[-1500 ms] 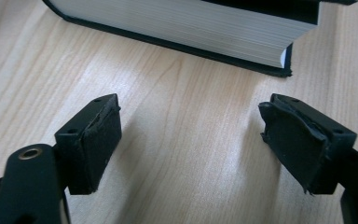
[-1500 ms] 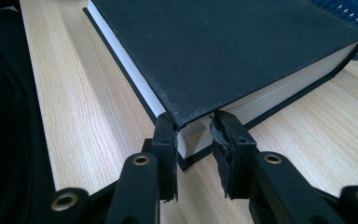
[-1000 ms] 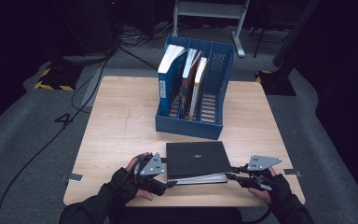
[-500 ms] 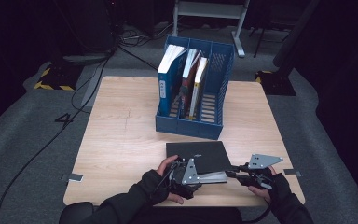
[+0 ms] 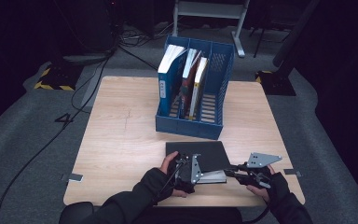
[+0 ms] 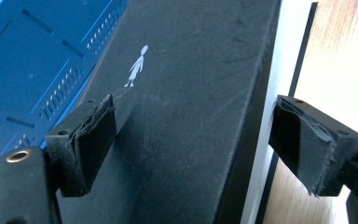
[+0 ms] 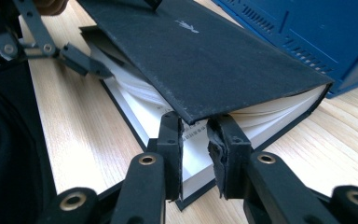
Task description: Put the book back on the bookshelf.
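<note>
A black hardcover book (image 5: 200, 156) lies flat near the table's front edge. Its front cover (image 7: 205, 51) is raised, and white pages fan out beneath it. My right gripper (image 5: 231, 171) sits at the book's near right corner. Its jaws (image 7: 195, 133) stand narrow, shut on the raised cover's corner. My left gripper (image 5: 182, 161) is at the book's near left part. Its jaws have just been opening and stand wide (image 6: 196, 144), with the book's edge (image 6: 191, 70) between them. The right pad (image 6: 307, 149) is clear of the pages. One of its fingers (image 7: 86, 64) reaches under the cover.
Just beyond the black book stands a blue file rack (image 5: 191, 126) with several upright books in it. The wooden table (image 5: 121, 140) stretches bare to the left. The person's gloved hands come in over the front edge.
The left hand has slid right from the book's left edge onto its near part, and its gripper now straddles the cover. The right gripper has stayed at the book's corner.
</note>
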A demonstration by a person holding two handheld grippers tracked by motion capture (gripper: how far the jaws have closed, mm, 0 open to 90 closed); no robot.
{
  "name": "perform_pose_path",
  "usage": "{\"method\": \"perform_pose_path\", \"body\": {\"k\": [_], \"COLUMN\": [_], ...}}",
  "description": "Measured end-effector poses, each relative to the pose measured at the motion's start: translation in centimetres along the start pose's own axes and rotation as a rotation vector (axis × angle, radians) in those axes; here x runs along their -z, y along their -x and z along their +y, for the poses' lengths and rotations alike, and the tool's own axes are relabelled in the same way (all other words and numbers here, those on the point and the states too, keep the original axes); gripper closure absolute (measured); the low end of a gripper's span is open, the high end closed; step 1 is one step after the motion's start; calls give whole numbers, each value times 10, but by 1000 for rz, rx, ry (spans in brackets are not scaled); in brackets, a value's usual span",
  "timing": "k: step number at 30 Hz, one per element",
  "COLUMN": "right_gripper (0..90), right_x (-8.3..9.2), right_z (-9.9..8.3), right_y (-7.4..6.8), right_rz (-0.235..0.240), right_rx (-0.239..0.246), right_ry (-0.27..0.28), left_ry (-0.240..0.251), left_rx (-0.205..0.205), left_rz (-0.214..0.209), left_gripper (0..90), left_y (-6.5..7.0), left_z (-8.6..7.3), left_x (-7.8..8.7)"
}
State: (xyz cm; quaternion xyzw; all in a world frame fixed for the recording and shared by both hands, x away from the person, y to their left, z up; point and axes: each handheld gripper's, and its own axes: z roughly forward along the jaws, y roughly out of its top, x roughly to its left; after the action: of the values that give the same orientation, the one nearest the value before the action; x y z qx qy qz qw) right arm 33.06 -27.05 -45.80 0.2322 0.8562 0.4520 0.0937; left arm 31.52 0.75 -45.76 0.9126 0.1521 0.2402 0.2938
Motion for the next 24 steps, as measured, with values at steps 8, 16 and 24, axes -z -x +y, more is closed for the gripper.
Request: {"method": "perform_pose_path", "body": {"k": [8, 16, 24], "right_gripper": [776, 788, 788], "right_x": [-13, -30, -33], "right_z": [10, 21, 29], "right_y": [-7, -15, -18], "right_rz": [8, -17, -33], "right_rx": [10, -15, -35], "right_ry": [-3, 23, 37], "left_ry": [-26, -35, 11], "left_rx": [16, 11, 14], "left_rz": [-22, 5, 69], "left_gripper": [253, 236, 158], "left_y": [-22, -31, -11], "left_z": [-11, -18, -4], "left_x": [16, 20, 12]}}
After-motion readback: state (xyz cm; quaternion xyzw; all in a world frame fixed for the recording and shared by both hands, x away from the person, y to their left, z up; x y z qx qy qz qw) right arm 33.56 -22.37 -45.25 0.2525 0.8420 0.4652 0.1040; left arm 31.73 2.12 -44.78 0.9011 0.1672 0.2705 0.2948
